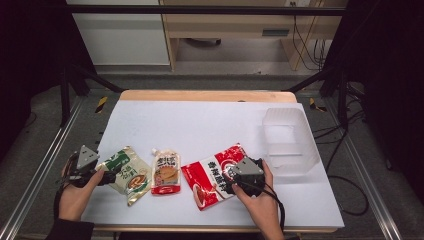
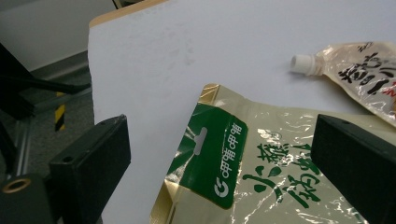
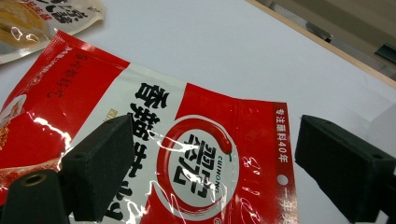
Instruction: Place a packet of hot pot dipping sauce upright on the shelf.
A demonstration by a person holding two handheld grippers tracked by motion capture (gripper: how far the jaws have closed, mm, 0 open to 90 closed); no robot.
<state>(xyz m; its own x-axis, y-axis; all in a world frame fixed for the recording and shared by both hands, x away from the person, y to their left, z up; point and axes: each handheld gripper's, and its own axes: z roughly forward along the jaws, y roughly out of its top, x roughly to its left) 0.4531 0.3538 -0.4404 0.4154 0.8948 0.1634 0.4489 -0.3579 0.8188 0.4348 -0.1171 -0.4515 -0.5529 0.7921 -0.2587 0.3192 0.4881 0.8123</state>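
1. In the high view we see the table (image 1: 210,117) covered in white, with three packets in a row near its front edge: a green and gold pouch (image 1: 126,172) towards the front left corner, a spouted pouch (image 1: 165,173) in the middle of the front edge, and a red and white packet (image 1: 216,175) right of that. Our left gripper (image 1: 107,175) sits at the left edge, its tip at the green and gold pouch. Our right gripper (image 1: 231,180) rests over the right end of the red and white packet. A clear plastic bin (image 1: 290,142) stands by the right edge, just behind the right hand (image 1: 257,197)

2. In the left gripper view our jaws stand wide apart, holding nothing. The green and gold pouch (image 2: 243,172) lies flat between them, its green header near the table's left edge, and the spouted pouch (image 2: 355,74) lies beyond at upper right

3. In the right gripper view our jaws are likewise spread, gripping nothing. The red and white packet (image 3: 187,154) lies flat beneath and between them; whether they touch it we cannot tell. The spouted pouch (image 3: 42,21) shows at upper left
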